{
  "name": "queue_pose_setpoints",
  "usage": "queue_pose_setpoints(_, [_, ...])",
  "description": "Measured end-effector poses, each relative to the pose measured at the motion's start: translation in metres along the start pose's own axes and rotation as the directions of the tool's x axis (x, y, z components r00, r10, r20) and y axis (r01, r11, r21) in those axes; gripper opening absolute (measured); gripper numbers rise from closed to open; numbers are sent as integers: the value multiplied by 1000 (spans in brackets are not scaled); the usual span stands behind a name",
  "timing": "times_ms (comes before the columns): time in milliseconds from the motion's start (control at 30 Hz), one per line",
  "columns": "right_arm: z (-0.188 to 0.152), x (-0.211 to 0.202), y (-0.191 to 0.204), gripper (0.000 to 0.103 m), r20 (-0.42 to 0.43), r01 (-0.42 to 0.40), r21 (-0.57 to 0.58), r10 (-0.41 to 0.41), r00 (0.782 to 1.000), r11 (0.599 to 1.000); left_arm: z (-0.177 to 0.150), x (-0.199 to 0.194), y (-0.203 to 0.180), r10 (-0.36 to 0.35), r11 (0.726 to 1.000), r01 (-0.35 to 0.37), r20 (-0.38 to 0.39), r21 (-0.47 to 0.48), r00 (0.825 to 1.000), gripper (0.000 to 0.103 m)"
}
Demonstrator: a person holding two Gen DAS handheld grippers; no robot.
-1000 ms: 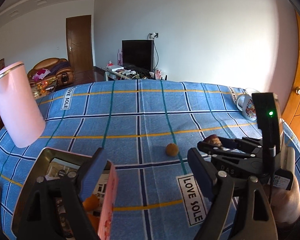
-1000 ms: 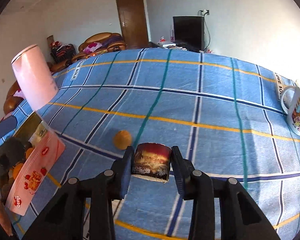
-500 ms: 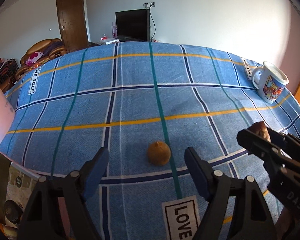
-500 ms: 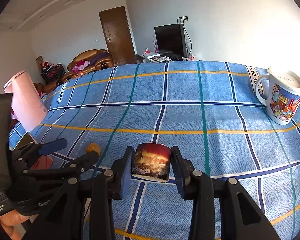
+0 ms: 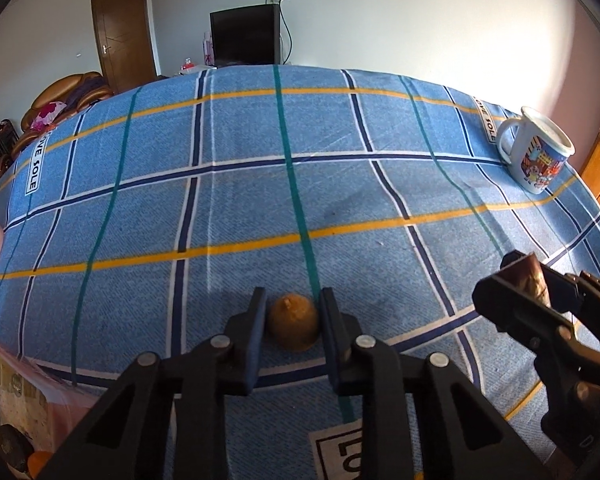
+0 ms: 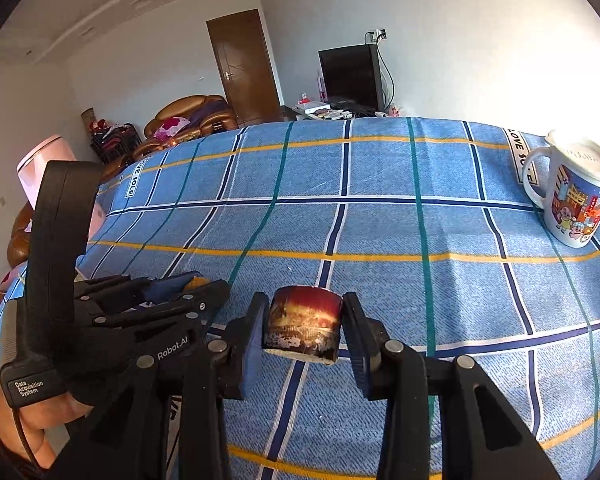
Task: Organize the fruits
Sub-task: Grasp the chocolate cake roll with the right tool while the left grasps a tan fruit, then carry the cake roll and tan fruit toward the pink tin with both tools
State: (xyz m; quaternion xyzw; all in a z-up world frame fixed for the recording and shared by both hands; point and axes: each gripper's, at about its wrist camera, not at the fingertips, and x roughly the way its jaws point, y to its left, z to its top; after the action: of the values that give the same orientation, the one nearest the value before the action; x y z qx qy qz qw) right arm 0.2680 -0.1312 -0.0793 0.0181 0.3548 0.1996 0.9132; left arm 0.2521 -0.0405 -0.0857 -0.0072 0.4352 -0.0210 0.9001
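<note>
A small round brown fruit point(image 5: 292, 326) lies on the blue checked cloth point(image 5: 260, 184). My left gripper point(image 5: 292, 316) is down over it, jaws closing with both pads against the fruit's sides. In the right wrist view the left gripper point(image 6: 188, 282) sits low at the left, held by a hand. My right gripper point(image 6: 303, 324) is shut on a dark red, cylinder-shaped fruit piece point(image 6: 302, 322), held a little above the cloth. The left wrist view shows that right gripper point(image 5: 520, 280) and its fruit piece point(image 5: 534, 276) at the right.
A white picture mug point(image 5: 538, 156) stands at the far right of the table. A pink container point(image 6: 40, 160) stands at the left edge. A box point(image 5: 20, 400) holding an orange fruit point(image 5: 38, 460) sits at the near left corner.
My left gripper swung from over the box towards the brown fruit, came down, and its wide jaws closed around it. The right gripper kept its hold on the red piece.
</note>
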Motion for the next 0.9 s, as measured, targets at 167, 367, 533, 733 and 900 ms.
queue_pose_setpoints(167, [-1,0,0,39,18,12,-4,-12,1000,1000,-8,-9,3,-27,1000,27,10,-8,1000,27])
queue_pose_setpoints(367, [-3,-2,8,39,45,4,-19,-3,999,1000,-13,-35,5,-43,999,44,79,-6,996,27])
queue_pose_setpoints(533, [-6,-18,10,39,120,11,-8,-10,993,1000,-23,-57,7,-54,999,54,138,1,989,27])
queue_pose_setpoints(733, [-8,-30,9,39,177,29,7,-29,984,1000,-36,-75,8,-80,997,79,182,12,980,27])
queue_pose_setpoints(900, [-15,-41,16,39,206,62,-4,-60,977,998,-47,-88,12,-94,996,93,213,11,972,27])
